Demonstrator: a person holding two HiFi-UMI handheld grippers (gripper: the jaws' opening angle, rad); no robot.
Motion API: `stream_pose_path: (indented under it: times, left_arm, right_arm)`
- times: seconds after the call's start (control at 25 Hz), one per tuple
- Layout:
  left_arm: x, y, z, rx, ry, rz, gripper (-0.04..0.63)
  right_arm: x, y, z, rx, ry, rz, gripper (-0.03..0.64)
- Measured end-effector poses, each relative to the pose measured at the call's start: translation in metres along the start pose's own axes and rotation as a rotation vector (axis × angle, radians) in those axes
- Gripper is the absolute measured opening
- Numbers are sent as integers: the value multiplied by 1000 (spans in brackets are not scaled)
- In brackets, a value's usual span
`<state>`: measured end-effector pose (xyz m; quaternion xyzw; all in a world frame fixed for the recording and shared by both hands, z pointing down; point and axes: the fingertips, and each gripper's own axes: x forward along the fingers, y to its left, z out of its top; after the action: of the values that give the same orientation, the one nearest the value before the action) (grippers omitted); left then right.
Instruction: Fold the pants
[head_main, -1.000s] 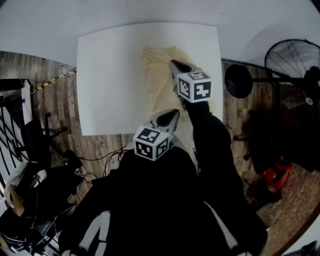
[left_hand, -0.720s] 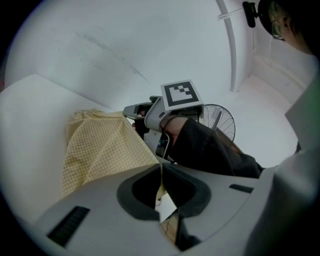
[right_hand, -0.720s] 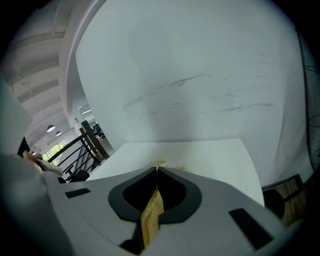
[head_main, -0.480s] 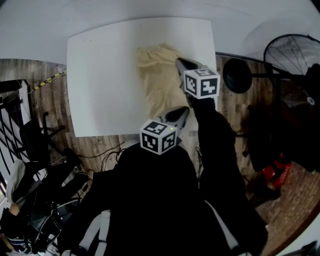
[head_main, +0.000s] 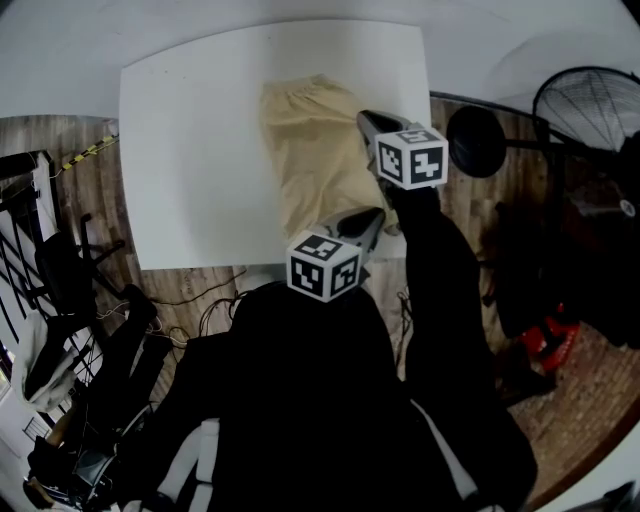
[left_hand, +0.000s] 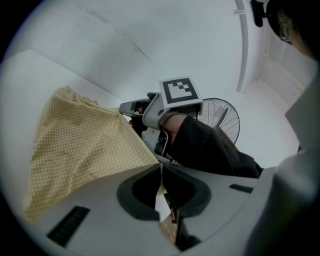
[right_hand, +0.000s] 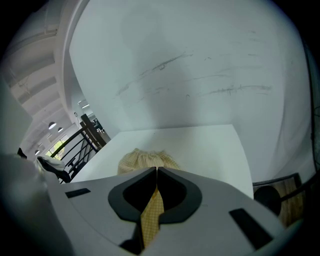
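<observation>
Pale yellow checked pants (head_main: 315, 150) lie lengthwise on the white table (head_main: 190, 140), waistband at the far end. My left gripper (head_main: 372, 219) is at the table's near edge, shut on the pants' near end; in the left gripper view a strip of the pants (left_hand: 90, 145) runs between the left gripper's (left_hand: 161, 167) closed jaws. My right gripper (head_main: 366, 121) is over the pants' right side, shut on the cloth. In the right gripper view the pants (right_hand: 145, 160) pass into the right gripper's (right_hand: 156, 171) closed jaws, with the gathered waistband beyond.
A black floor fan (head_main: 590, 110) and a round black base (head_main: 476, 142) stand right of the table. Black railing and a chair (head_main: 60, 280) are on the left. Wood floor and cables (head_main: 215, 300) lie under the table's near edge.
Both grippers have moved toward the near right of the table with the cloth in them. The pants now lie further left of the grippers and more spread out.
</observation>
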<state>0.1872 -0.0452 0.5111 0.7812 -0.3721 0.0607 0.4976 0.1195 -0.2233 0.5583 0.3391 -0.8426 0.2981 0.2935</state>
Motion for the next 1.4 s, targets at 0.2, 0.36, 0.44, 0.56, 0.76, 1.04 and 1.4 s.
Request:
stream_pose_path:
  times: [0.2,0.36,0.44,0.56,0.76,1.04,1.4]
  left_arm:
    - [18,3,-16,-13,33,3,17]
    - [33,5,-25,-28,44,2,15]
    - [40,6,-28,-37,45,2,15]
    - [50,8,-31,-48,47,1,17]
    - [69,9,-38,-64,57,0,17]
    - [84,15,-49,-73,72,12,17]
    - [93,17,-53,-87,69,-7,27]
  right_arm:
    - [3,-13,-18,-13,40,15,11]
    - [4,-21,-25,-15,47,22,11]
    - [5,-23,-27,-19,46,29,12]
    - [8,-26,-28,-21,46,36,12]
    - [8,-40,-37,-26,63,13,12]
    - [12,-47,-46,-26,73,12,12]
    - [17,-52,-49,12,63,23,12]
